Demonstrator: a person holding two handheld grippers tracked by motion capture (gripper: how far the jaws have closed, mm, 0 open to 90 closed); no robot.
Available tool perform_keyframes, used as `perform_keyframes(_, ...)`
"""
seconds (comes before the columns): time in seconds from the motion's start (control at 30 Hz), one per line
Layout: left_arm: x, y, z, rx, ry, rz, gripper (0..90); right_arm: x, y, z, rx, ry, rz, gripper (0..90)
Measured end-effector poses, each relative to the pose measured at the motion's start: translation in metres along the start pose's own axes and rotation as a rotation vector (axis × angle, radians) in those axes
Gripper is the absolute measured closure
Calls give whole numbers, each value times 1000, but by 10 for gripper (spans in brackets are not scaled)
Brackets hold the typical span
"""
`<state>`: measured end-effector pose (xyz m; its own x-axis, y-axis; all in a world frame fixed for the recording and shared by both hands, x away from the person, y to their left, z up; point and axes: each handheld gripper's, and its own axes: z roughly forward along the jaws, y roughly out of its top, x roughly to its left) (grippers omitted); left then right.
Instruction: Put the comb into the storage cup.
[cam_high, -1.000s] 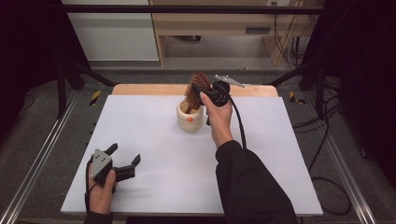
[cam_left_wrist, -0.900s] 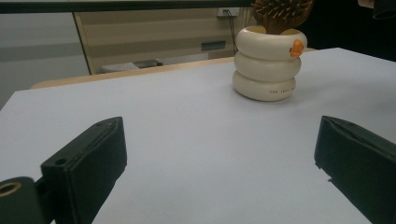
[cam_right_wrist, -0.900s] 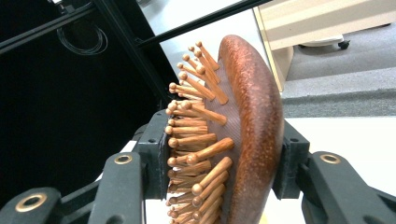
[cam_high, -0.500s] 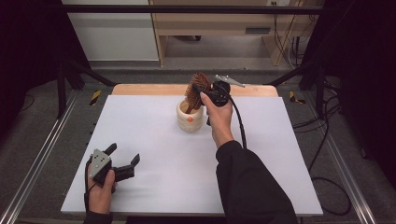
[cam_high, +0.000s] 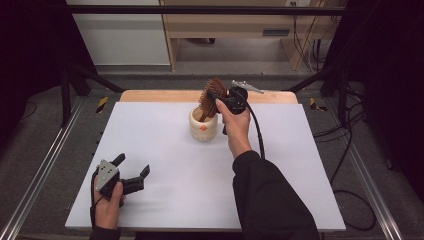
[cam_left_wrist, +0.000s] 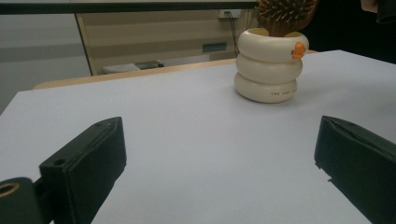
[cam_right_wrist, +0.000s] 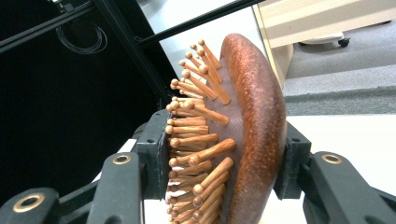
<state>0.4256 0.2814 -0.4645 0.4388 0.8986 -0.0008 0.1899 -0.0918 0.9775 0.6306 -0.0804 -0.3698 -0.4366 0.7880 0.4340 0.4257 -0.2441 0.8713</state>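
Note:
A brown wooden hairbrush (cam_high: 214, 92) with wooden pins stands head up in a cream ringed cup (cam_high: 203, 127) at the far middle of the white table (cam_high: 165, 150). My right gripper (cam_high: 216, 97) is shut on the brush head just above the cup. In the right gripper view its pads (cam_right_wrist: 156, 149) press the pin side and the back of the hairbrush (cam_right_wrist: 254, 130). My left gripper (cam_high: 132, 166) rests open near the table's front left corner with nothing in it. In the left gripper view the cup (cam_left_wrist: 267, 70) stands far off beyond the open left gripper (cam_left_wrist: 219, 158), with the brush (cam_left_wrist: 284, 16) rising out of it.
A strip of bare wood (cam_high: 160, 96) shows along the table's far edge. Behind it stands a light wooden cabinet (cam_high: 225, 25). Metal frame rails (cam_high: 45, 160) run along both sides. Black cables (cam_high: 350, 150) lie on the floor to the right.

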Motion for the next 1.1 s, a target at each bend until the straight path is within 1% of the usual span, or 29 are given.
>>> perform_keyframes(0.1,-1,0,1,3,1,2,22,-1,-1,-1,-2,-10,-4,486)
perform_keyframes(0.17,-1,0,0,2,0,1,22,-2,-1,-1,-4,-17,3,484)
perform_keyframes(0.2,-2,0,0,0,0,1,22,-3,-1,-2,-5,-18,7,484)
perform_keyframes(0.3,-3,0,1,5,0,4,21,-4,-1,-2,2,-19,-1,481)
perform_keyframes(0.47,-4,0,2,8,-4,10,21,-10,-1,-3,2,-26,10,476)
perform_keyframes(0.53,-3,0,2,7,-3,7,21,-11,-1,-2,2,-27,12,475)
perform_keyframes(1.1,-3,0,1,7,-2,6,21,-12,-2,-3,0,-28,13,469)
